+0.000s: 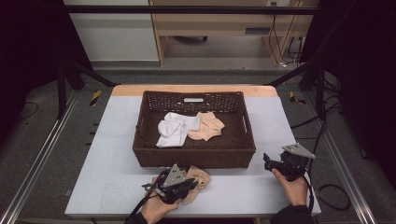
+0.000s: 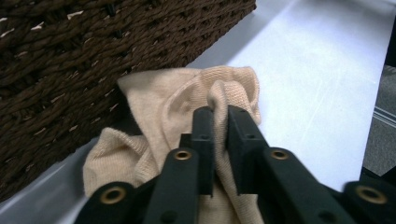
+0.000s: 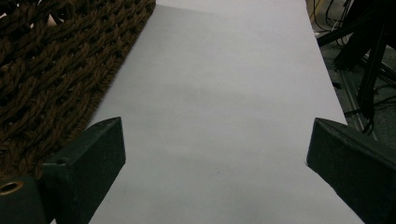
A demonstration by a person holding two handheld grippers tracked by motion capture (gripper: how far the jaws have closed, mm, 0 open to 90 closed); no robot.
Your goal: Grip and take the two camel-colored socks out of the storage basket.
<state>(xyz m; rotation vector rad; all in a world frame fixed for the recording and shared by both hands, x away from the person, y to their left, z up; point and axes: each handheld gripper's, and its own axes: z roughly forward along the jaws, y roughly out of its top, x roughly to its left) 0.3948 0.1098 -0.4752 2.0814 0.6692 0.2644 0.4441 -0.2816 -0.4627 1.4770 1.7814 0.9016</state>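
Note:
A beige sock (image 1: pixel 198 179) (image 2: pixel 159 112) lies on the table just in front of the dark wicker basket (image 1: pixel 194 156) (image 2: pixel 70 60). My left gripper (image 1: pixel 187 185) (image 2: pixel 219 116) is shut on a fold of that sock, close to the basket's front wall. Inside the basket lie a white sock (image 1: pixel 175 128) and another beige sock (image 1: pixel 208 126). My right gripper (image 1: pixel 267 161) (image 3: pixel 215 140) stands open above bare table to the right of the basket, with nothing between its jaws.
The pale grey table (image 1: pixel 107 154) (image 3: pixel 224 93) has free room left and right of the basket (image 3: pixel 51 60). Metal rails, cables and floor lie beyond the table's right edge (image 3: pixel 355 56). A wooden cabinet (image 1: pixel 219 23) stands at the back.

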